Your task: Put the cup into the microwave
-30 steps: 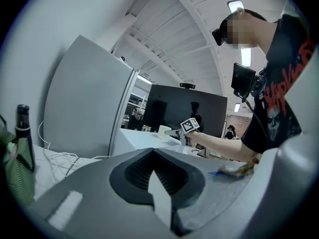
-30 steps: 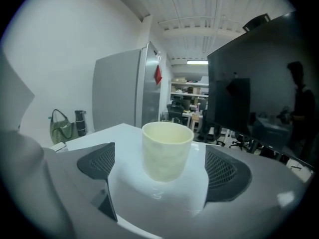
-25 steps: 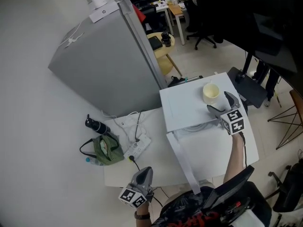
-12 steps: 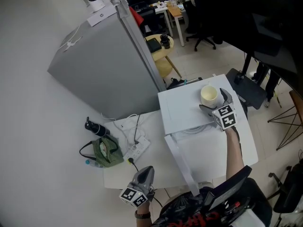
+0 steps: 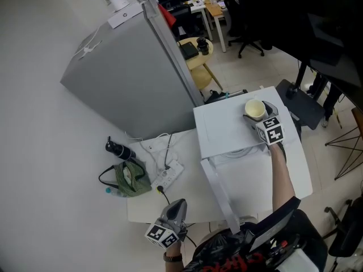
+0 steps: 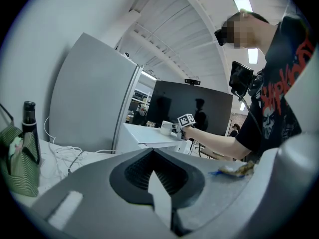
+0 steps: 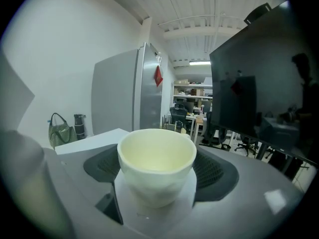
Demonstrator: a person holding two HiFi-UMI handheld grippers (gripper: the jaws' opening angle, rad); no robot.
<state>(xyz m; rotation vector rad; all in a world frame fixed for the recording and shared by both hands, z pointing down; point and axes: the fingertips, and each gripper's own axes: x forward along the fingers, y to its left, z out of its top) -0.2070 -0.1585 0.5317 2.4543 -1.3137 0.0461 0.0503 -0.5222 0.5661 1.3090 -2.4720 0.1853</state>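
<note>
White appliance top (image 5: 221, 130): right tongs (image 5: 258, 113) closing round cup (image 5: 254, 108)

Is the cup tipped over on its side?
No, the cup stands upright, with its round open mouth facing up.

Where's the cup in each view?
Head view: cup right of centre, on the white box.
Left gripper view: cup small, near centre, far off.
Right gripper view: cup dead centre, large.
Shared landmark: tall grey cabinet, left of the cup in all three.
</note>
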